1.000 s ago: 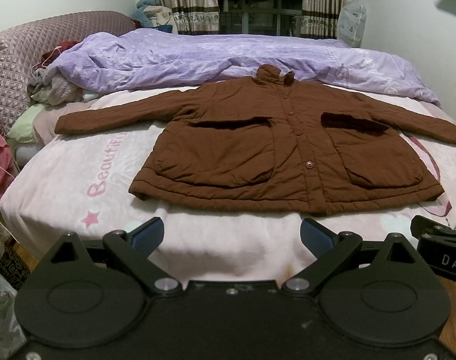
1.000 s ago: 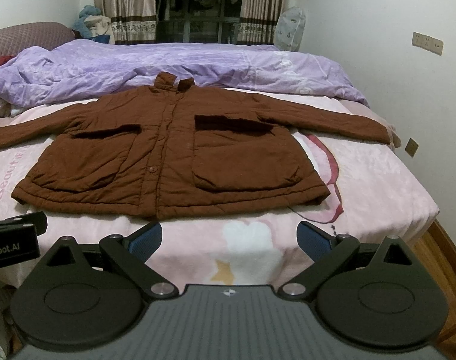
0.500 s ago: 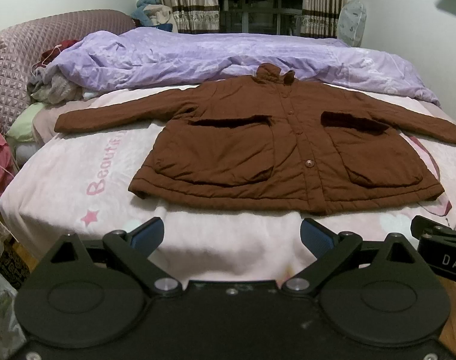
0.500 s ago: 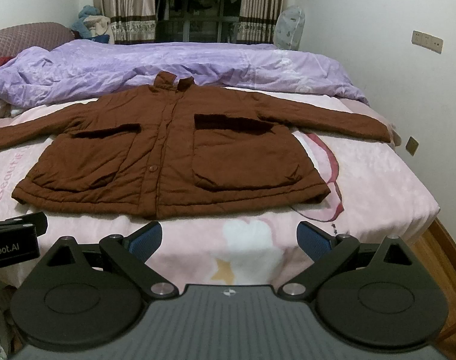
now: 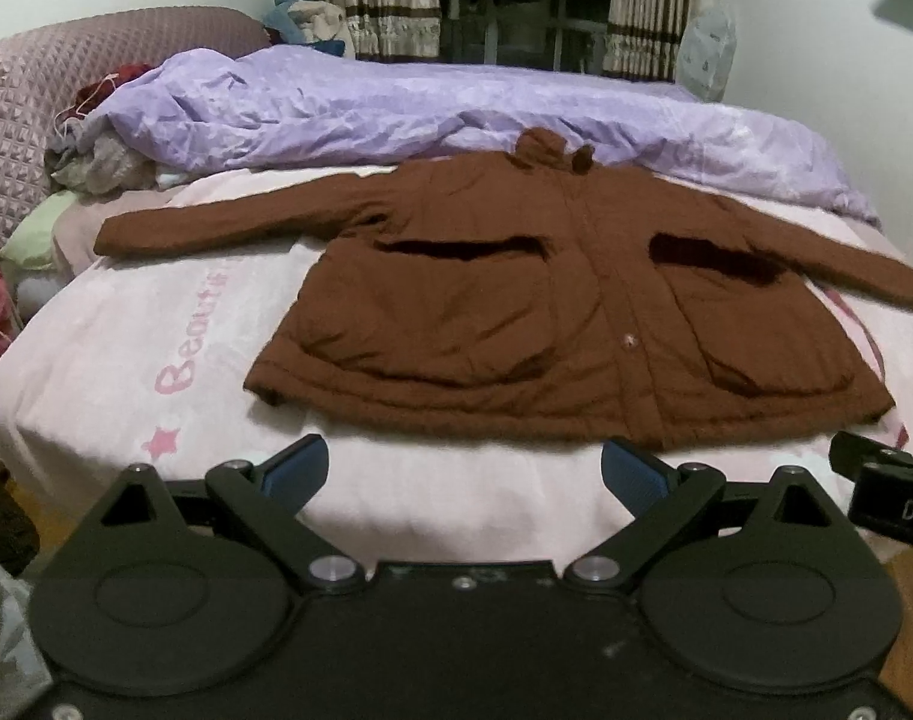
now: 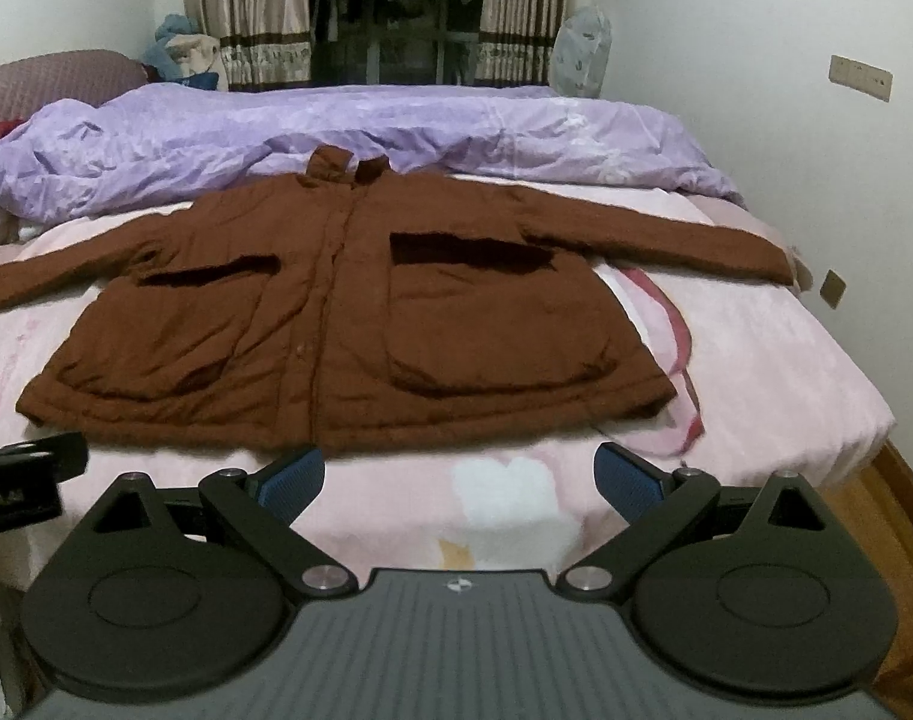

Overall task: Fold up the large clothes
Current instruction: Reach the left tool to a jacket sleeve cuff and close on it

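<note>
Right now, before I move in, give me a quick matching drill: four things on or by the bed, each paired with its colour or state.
Things:
1. jacket
2. quilt
3. left gripper
4. sheet

States:
A. pink, printed with a star
B. open, holding nothing
C. brown, spread flat with sleeves out
D. lilac, bunched behind the collar

Pairs: 1-C, 2-D, 3-B, 4-A
</note>
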Demonstrator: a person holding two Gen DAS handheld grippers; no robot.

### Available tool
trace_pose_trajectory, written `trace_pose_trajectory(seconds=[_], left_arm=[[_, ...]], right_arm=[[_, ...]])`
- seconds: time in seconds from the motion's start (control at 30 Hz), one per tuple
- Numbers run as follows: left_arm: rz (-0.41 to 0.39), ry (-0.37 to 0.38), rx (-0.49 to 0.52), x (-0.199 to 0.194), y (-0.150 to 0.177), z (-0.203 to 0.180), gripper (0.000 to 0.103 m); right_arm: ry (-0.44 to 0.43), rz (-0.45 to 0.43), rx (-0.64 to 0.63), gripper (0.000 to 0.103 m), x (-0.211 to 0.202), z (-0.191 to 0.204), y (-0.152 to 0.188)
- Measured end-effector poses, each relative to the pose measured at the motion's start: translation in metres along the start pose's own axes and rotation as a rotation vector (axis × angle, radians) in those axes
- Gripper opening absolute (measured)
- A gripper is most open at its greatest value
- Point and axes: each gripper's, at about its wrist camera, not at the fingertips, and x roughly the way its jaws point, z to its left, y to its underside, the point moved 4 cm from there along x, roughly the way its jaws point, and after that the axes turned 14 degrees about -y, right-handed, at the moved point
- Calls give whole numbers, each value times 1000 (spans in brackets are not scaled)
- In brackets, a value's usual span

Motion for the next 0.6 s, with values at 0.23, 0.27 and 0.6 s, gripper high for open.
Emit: trace_pose_trajectory(seconds=[0.23,0.27,0.6], left_arm=[[-21,36,-153,44,-34,42,100],[-21,25,-168,52,-39,50,100],[-61,-83,-359,152,-88,146,100]], right_arm=[[7,-32,-1,103,28,-7,-34],[6,-35,3,103,33,-9,-40],[-49,-129,72,103,75,-22,-92]])
